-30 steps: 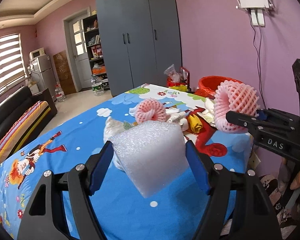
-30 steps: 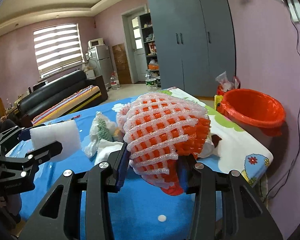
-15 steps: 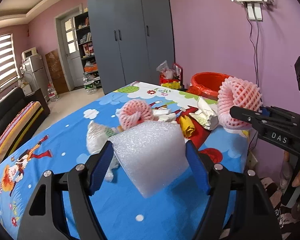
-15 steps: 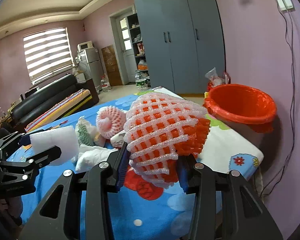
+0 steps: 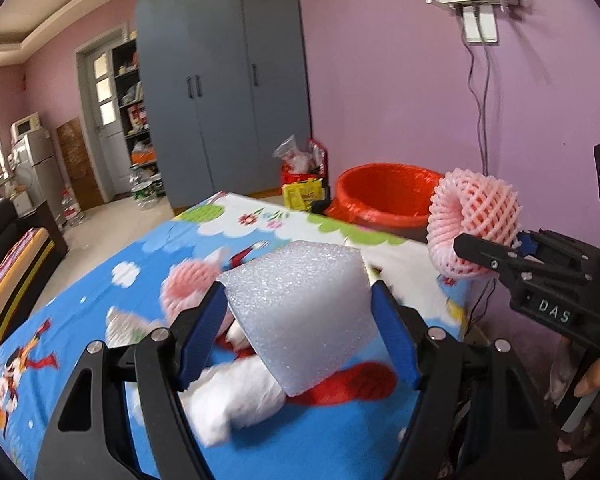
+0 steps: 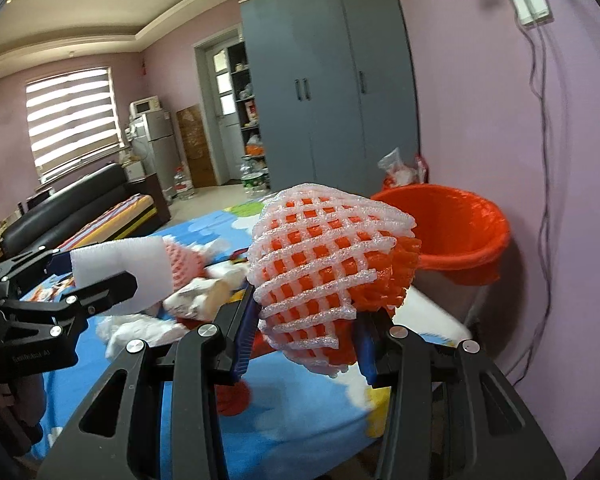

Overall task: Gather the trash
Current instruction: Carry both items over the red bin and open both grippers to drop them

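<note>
With both loads already lifted off the tabletop [image 5: 100, 280], I read the step in hand as carrying them over to the orange-lined trash bin [image 6: 456, 220] standing past the tabletop's far corner by the purple wall. My left gripper [image 5: 300, 328] is clamped on a white foam block [image 5: 300, 300], and my right gripper [image 6: 306, 320] is clenched on a pink foam fruit net [image 6: 320, 256] with an orange one tucked inside it. To do this well I would bring each gripper squarely above the bin's mouth before letting go, since both pieces look light and could drift or bounce off the rim. The right load sits nearer the bin, so I would drop it first and keep the grippers from crossing. More litter lies on the tabletop: another pink net [image 5: 188, 284] and crumpled white paper [image 5: 236, 396], blurred here.
</note>
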`<state>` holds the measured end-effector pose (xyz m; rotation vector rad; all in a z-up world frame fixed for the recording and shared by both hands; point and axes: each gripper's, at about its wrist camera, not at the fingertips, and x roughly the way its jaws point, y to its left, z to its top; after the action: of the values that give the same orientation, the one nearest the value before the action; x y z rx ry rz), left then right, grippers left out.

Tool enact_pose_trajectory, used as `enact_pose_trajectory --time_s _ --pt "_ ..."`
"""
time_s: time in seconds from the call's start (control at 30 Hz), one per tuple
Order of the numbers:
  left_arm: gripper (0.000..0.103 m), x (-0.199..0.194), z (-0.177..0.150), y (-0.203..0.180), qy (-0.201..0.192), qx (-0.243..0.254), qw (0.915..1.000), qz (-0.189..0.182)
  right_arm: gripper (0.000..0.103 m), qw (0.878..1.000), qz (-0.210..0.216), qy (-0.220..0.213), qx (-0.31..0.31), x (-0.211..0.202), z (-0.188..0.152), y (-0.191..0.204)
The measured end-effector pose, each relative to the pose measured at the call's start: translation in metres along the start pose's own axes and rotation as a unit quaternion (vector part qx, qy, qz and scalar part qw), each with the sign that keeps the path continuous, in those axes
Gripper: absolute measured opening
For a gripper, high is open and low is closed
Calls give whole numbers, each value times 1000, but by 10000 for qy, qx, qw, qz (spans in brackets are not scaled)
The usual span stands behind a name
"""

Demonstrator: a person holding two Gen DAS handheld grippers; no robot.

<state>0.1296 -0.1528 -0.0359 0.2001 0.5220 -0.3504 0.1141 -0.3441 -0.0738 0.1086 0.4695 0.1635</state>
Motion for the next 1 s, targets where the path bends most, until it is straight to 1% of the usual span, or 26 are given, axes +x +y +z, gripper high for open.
enact_pose_trajectory --time_s 0.17,0.3,0.5,0.63,0.73,0.87,1.0 --pt "71 22 24 -20 -93 104 9996 -255 41 9996 -267 -75 57 5 11 -30" --pt "71 46 42 -31 -76 -26 9986 -531 41 9989 -452 -114 63 11 19 -53" --pt "71 90 72 -42 22 -136 9969 -769 42 9983 -581 16 31 36 32 -88" --pt "71 115 94 -49 26 -159 9961 -862 42 9978 -650 21 85 56 43 -111" --pt "71 136 113 -59 -41 -62 9959 -898 42 9975 -700 21 74 69 49 -127" --pt "71 161 128 -67 -39 6 9957 -926 42 9971 -757 17 74 88 55 -145" --pt "71 192 139 -77 59 92 9953 -958 42 9966 -817 62 71 108 59 -162"
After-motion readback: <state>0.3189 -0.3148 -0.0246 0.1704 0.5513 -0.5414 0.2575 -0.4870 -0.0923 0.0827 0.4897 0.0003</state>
